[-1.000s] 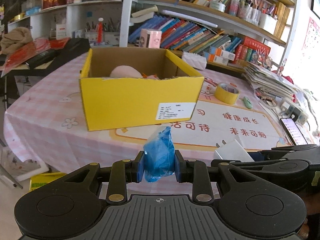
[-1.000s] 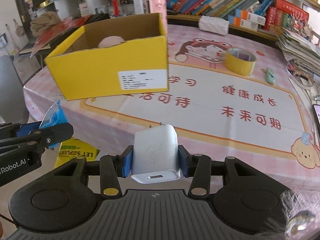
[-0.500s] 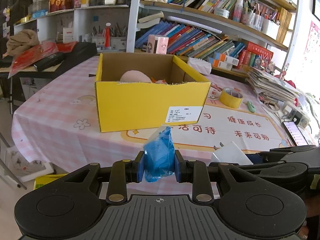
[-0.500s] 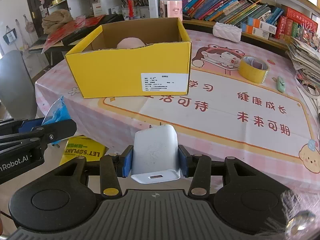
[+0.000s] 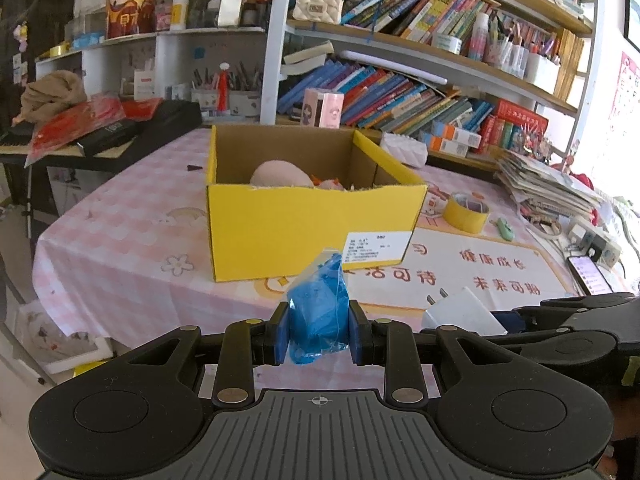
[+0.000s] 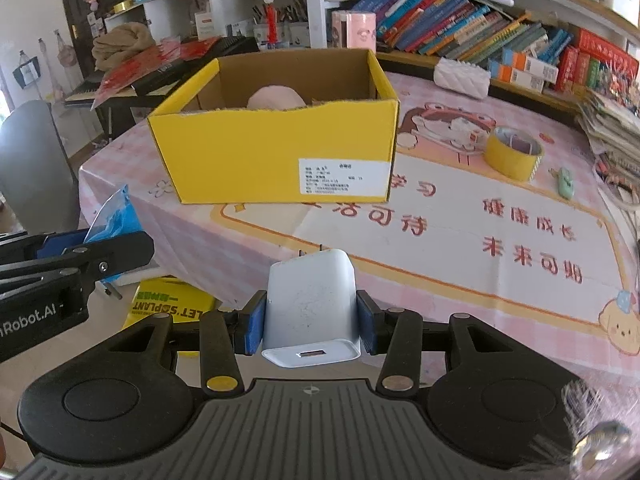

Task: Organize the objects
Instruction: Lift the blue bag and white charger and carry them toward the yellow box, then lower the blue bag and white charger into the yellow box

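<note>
Our left gripper (image 5: 319, 334) is clamped on a blue plastic packet (image 5: 319, 312) whose long axis stands upright between the pads. Our right gripper (image 6: 311, 326) squeezes a white charger (image 6: 311, 312), prongs pointing forward and away, USB port facing us. Ahead of both sits the open yellow box (image 6: 276, 164).

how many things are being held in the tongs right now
2. A blue plastic packet sits clamped in the left tongs; a white USB charger sits clamped in the right tongs.
</note>
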Demonstrator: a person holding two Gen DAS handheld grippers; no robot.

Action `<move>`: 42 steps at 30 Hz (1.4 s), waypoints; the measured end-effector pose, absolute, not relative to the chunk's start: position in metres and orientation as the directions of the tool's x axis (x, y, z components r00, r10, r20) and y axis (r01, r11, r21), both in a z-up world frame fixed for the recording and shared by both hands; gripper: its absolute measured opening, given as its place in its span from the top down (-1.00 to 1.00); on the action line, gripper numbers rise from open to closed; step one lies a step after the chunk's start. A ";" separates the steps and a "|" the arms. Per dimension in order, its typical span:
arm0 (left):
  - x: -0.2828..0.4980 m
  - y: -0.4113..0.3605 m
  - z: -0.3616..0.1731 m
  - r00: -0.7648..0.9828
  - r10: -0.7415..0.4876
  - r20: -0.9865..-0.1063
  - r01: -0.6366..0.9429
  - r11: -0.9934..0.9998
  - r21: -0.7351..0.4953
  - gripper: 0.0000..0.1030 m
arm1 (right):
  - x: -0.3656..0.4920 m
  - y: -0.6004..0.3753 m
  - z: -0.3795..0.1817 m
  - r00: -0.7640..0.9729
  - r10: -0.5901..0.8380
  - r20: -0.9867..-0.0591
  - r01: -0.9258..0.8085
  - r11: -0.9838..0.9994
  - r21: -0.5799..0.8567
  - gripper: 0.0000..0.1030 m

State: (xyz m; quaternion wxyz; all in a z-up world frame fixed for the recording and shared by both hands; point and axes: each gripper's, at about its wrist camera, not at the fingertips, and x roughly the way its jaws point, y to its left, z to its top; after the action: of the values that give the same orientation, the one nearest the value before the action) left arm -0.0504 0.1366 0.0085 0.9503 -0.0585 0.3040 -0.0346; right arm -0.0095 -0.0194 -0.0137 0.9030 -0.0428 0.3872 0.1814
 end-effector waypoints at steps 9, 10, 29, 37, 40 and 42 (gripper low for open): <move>-0.032 0.140 0.035 0.861 -0.091 -0.500 0.033 0.992 -0.125 0.48 | 0.007 -0.017 0.015 0.696 0.313 -0.646 -0.363 0.930 0.059 0.16; -0.029 0.141 0.038 0.868 -0.090 -0.489 0.032 0.992 -0.125 0.48 | 0.010 -0.016 0.020 0.705 0.320 -0.633 -0.366 0.929 0.061 0.16; 0.080 0.155 0.047 0.891 -0.004 -0.455 -0.050 0.993 -0.106 0.48 | 0.134 0.017 0.062 0.755 0.412 -0.510 -0.465 0.885 0.026 0.16; 0.118 0.159 0.028 0.849 0.031 -0.528 -0.086 0.993 -0.079 0.48 | 0.188 0.031 0.047 0.716 0.423 -0.556 -0.497 0.868 0.020 0.16; 0.129 0.157 0.022 0.831 0.047 -0.555 -0.090 0.995 -0.051 0.48 | 0.201 0.038 0.038 0.694 0.425 -0.581 -0.512 0.859 0.016 0.16; 0.135 0.155 0.018 0.820 0.049 -0.570 -0.088 0.995 -0.040 0.48 | 0.209 0.041 0.031 0.677 0.427 -0.599 -0.524 0.852 0.015 0.16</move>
State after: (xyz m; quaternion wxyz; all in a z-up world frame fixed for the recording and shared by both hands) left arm 0.1347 0.1548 0.0180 0.9534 -0.0324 0.2978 0.0358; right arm 0.2092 0.0413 0.0315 0.9124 -0.0793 0.3057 0.2605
